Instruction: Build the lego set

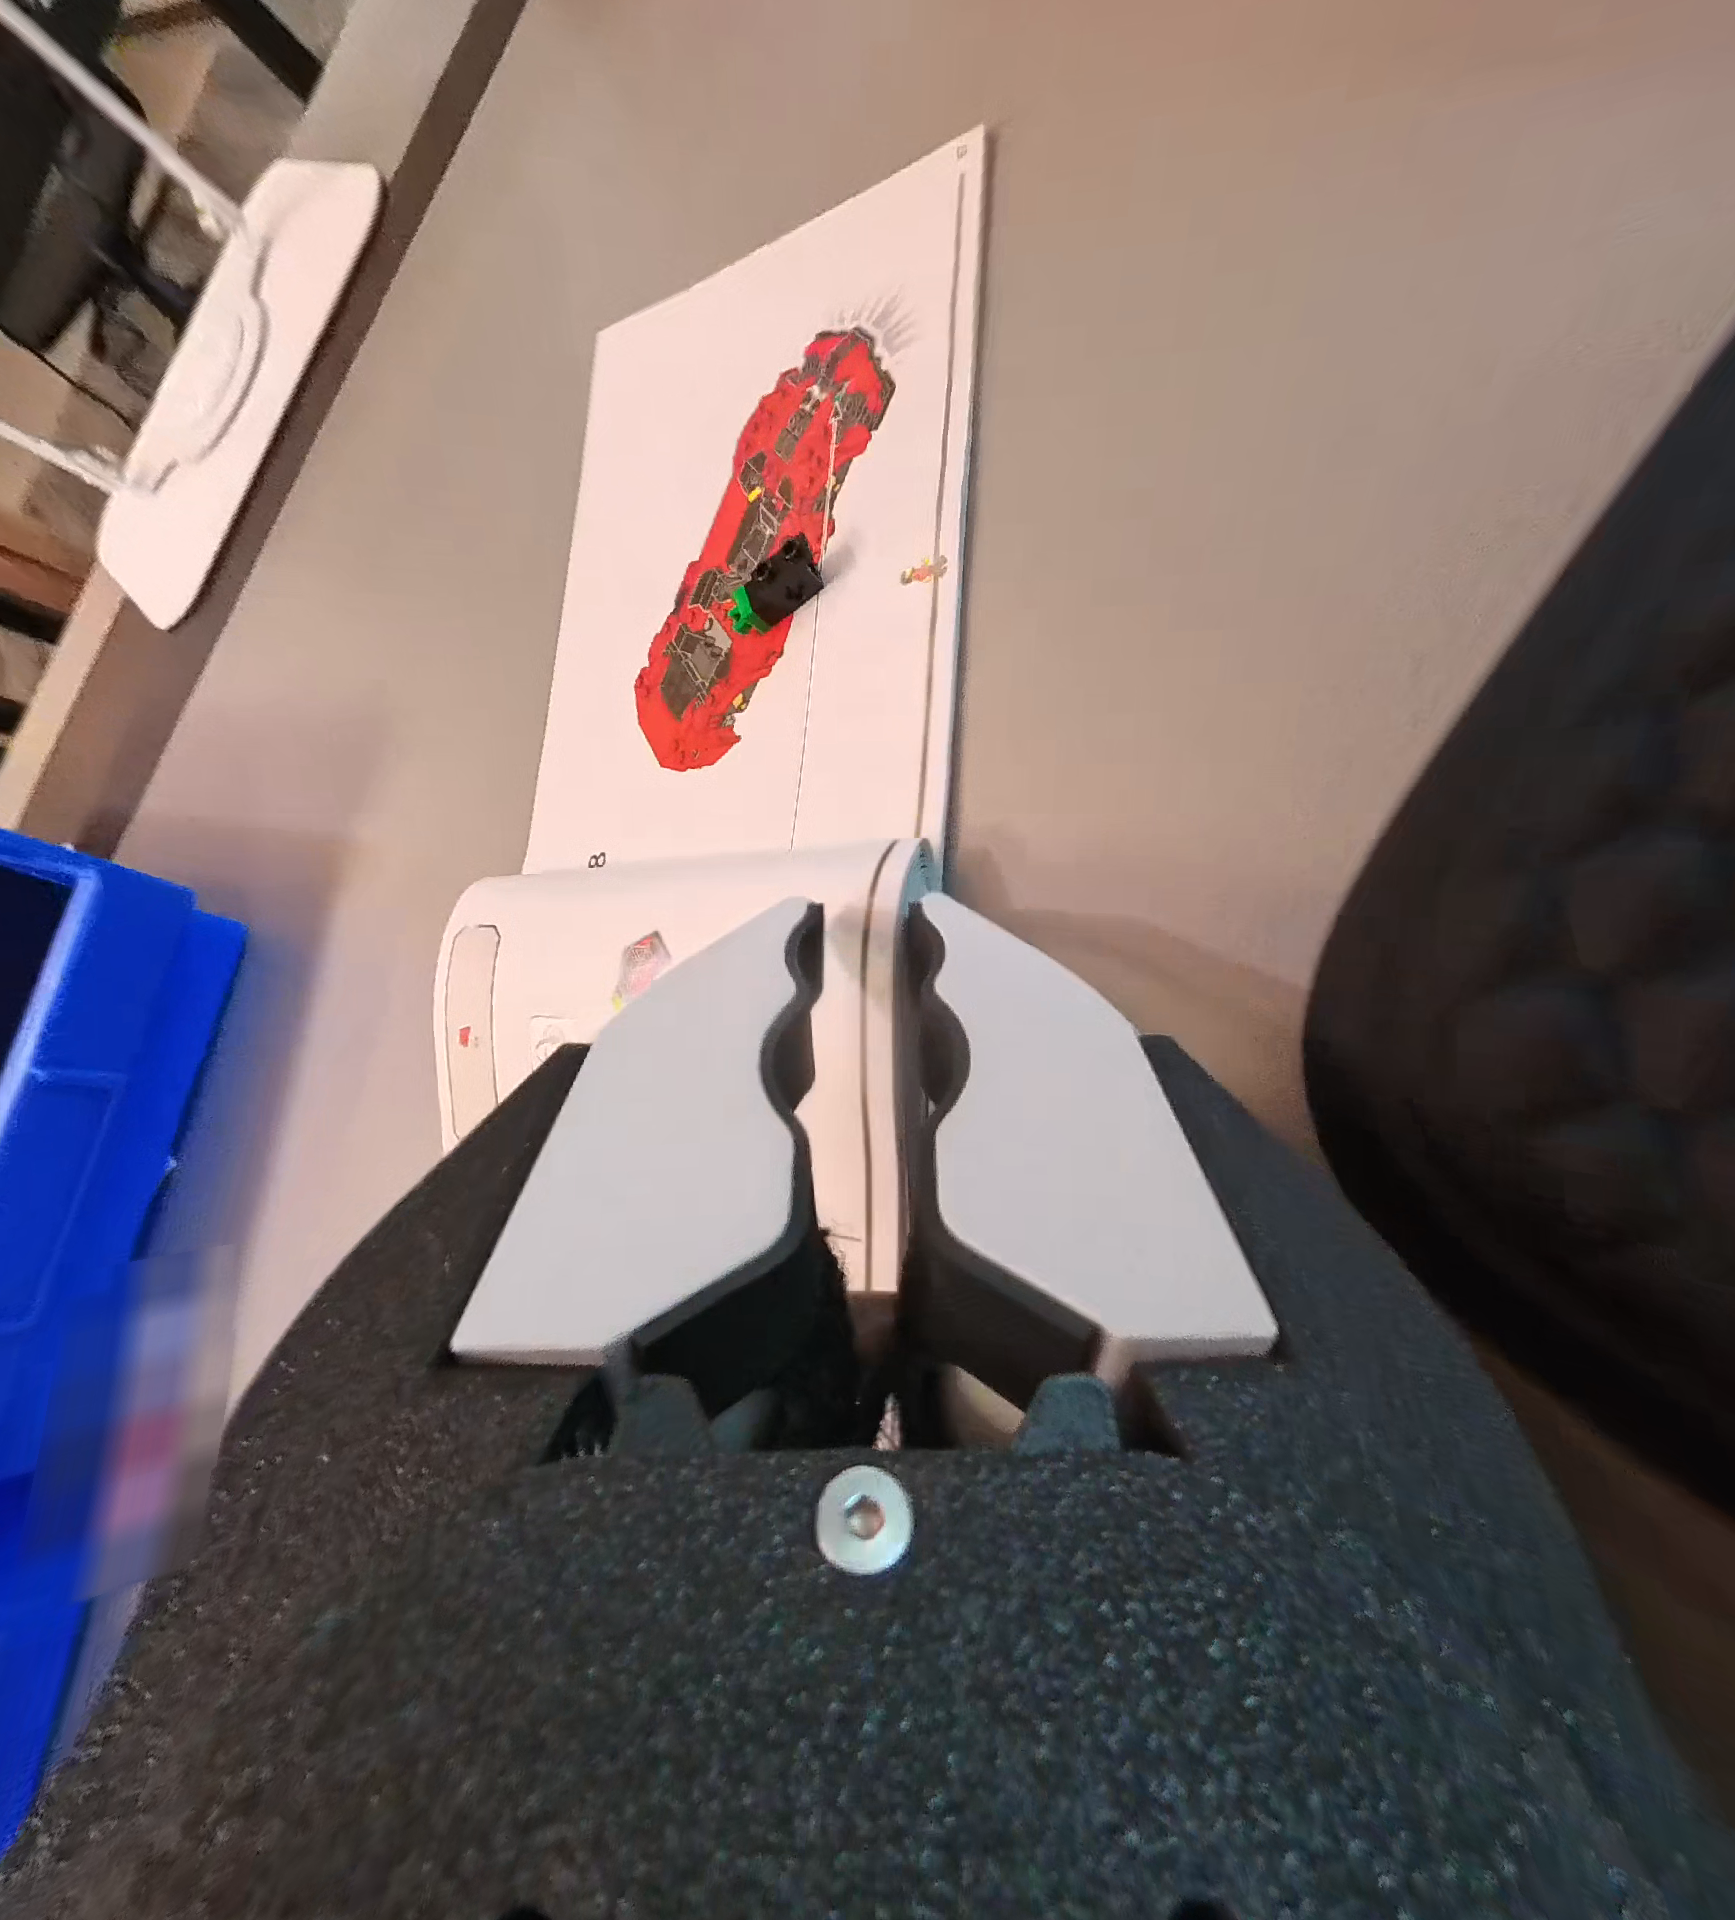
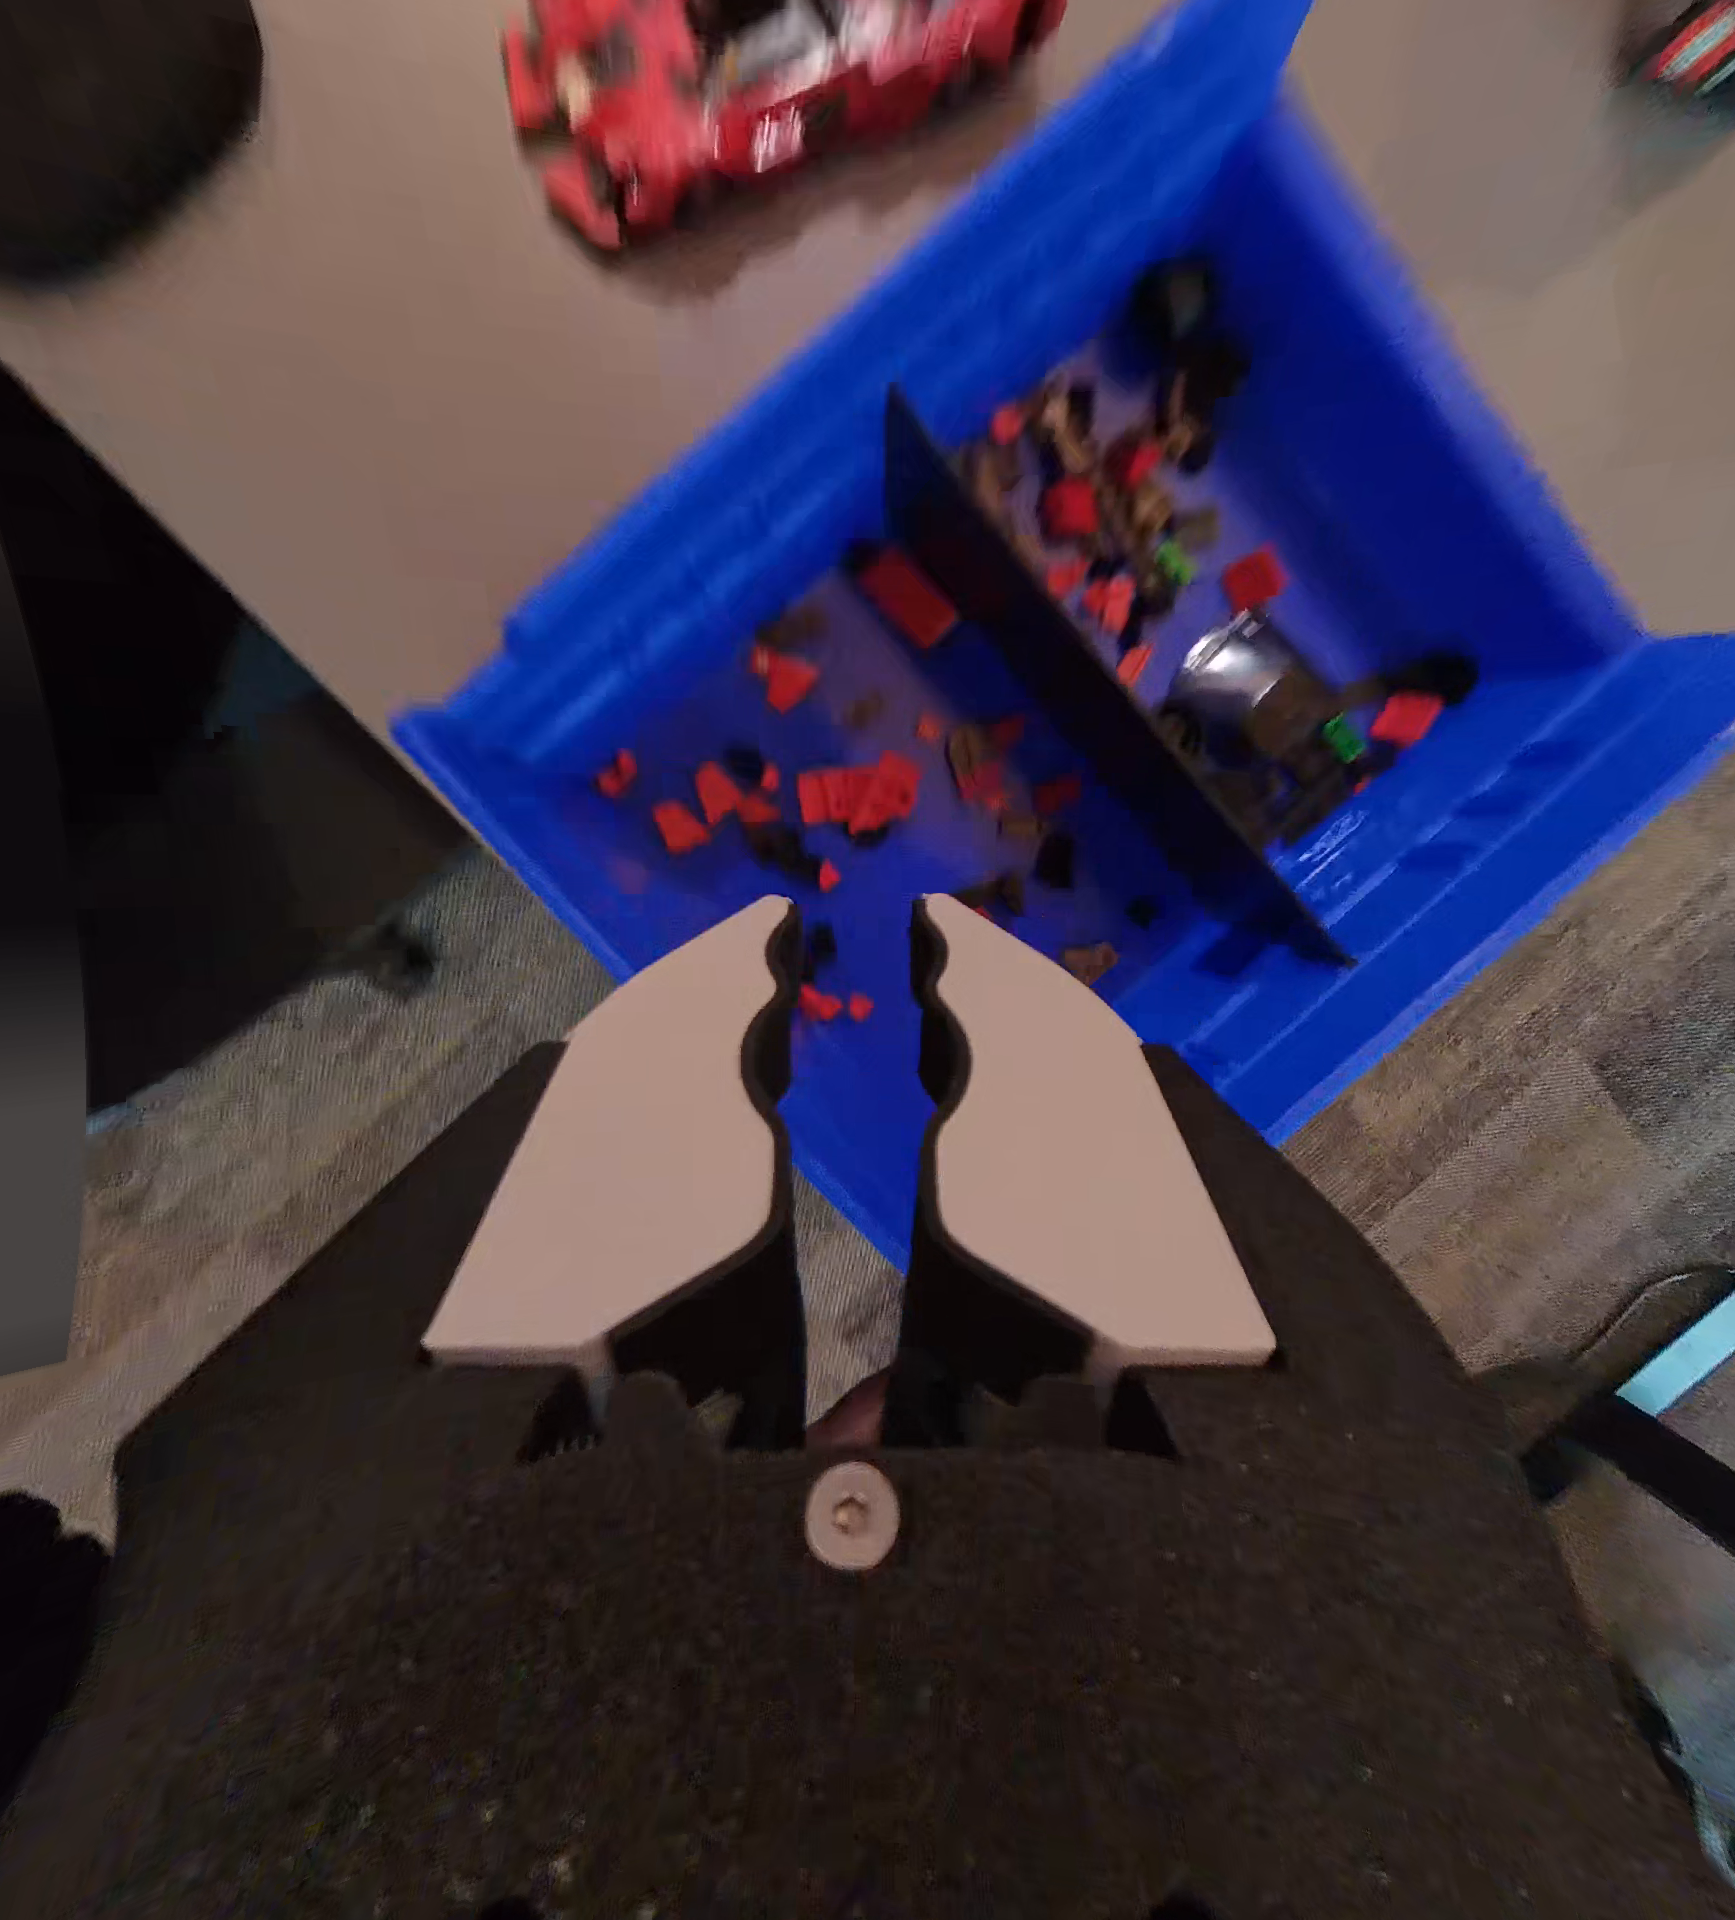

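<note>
Right tongs sat slightly apart, empty, over bin; loose bricks lay just ahead of tips. Left tongs, also slightly apart, faced manual.

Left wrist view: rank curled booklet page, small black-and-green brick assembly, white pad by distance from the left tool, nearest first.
1. Curled booklet page: right at the left tool tips.
2. Black-and-green brick assembly: farther ahead, sitting on the open flat page.
3. White pad: farthest, upper left by the table edge.
</note>
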A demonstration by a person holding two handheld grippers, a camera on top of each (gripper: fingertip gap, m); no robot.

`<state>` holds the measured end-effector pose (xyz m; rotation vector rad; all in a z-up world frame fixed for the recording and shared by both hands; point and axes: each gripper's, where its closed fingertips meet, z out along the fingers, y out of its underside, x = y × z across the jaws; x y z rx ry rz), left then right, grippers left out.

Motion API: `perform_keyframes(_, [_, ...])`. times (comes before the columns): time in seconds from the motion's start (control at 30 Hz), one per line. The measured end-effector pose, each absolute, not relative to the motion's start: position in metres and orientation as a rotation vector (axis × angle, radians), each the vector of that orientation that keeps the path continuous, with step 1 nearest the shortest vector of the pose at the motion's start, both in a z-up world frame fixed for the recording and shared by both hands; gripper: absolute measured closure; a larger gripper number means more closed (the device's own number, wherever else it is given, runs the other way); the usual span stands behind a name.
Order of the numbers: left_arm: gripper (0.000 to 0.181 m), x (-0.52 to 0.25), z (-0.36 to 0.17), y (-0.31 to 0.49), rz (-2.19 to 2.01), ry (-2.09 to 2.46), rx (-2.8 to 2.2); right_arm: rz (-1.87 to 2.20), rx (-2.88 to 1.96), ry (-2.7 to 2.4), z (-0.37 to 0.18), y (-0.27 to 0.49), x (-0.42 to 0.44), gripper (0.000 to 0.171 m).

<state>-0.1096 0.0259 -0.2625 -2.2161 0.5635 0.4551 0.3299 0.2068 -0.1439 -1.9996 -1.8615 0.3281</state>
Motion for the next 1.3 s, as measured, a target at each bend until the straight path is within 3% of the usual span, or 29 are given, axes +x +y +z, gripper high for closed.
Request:
perform_keyframes(0.33, [0.168,-0.107,-0.231,0.024,0.103,0.277,-2.232,0.309,-2.068,-2.136,-0.233,0.242,0.327,0.151])
perform_keyframes(0.5, [0.168,-0.117,-0.215,0.024,0.028,0.158,-2.164,-0.099,-2.432,-1.635,-0.24,0.294,0.367,0.16])
perform_keyframes(0.67, [0.168,-0.132,-0.211,0.027,0.067,0.129,-2.155,0.063,-2.402,-1.542,-0.237,0.285,0.357,0.154])
perform_keyframes(0.83, [0.169,-0.136,-0.207,0.036,0.067,0.143,-2.128,0.428,-2.154,-1.994,-0.24,0.229,0.326,0.156])
perform_keyframes(1.0, [0.169,-0.137,-0.204,0.042,0.038,0.125,-2.115,0.428,-2.055,-2.296,-0.256,0.207,0.323,0.154])
perform_keyframes(1.3, [0.169,-0.144,-0.202,0.045,0.065,0.107,-2.114,0.578,-1.951,-2.404,-0.257,0.198,0.318,0.165])
